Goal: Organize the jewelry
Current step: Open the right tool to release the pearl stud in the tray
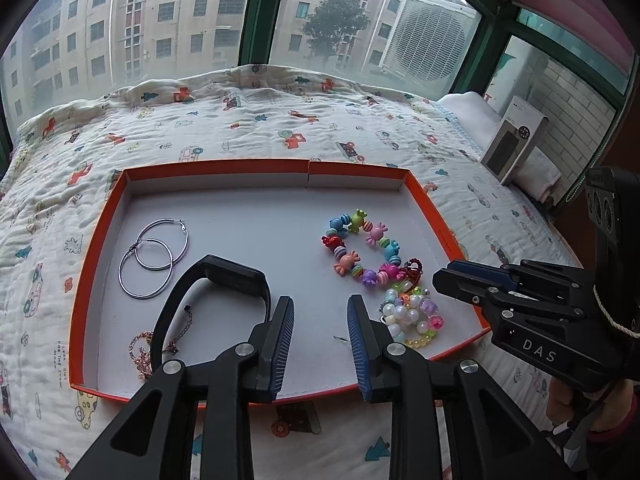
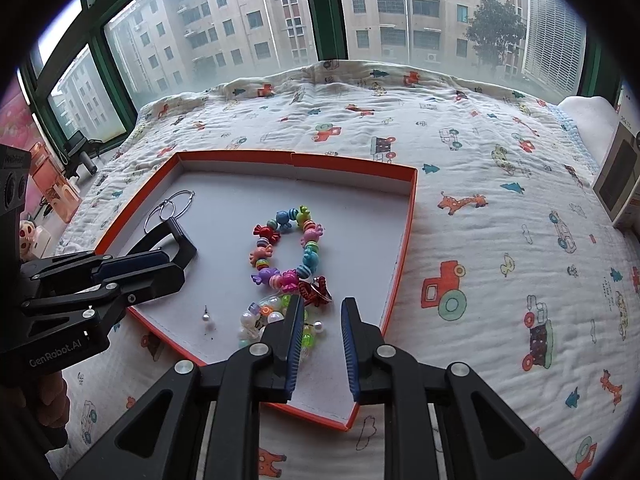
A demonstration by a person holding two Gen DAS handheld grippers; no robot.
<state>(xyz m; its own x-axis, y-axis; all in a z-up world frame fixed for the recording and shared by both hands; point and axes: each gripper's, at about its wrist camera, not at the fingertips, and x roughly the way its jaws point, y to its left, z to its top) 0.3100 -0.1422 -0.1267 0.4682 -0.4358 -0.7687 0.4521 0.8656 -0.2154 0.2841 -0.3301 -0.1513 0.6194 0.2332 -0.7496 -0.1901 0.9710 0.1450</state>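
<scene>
An orange-rimmed tray [image 1: 216, 168] with a white floor lies on the bed. In it are two silver hoop earrings [image 1: 154, 258], a black band [image 1: 224, 280], a rose-gold chain [image 1: 140, 354], a colourful candy-bead bracelet [image 1: 362, 248], a pastel bead bracelet [image 1: 412, 316] and a red clip [image 2: 316, 290]. A pearl stud [image 2: 207, 317] lies near the front rim. My left gripper [image 1: 320, 316] is open and empty, just right of the black band. My right gripper [image 2: 320, 320] is open and empty over the pastel beads and the tray's [image 2: 400, 248] right front corner.
The bed wears a white quilt [image 1: 240, 120] printed with vehicles. A boxed item [image 1: 516, 140] leans at the right by the window. Pink containers [image 2: 52, 184] and a small device sit on the sill at the left. Windows run behind the bed.
</scene>
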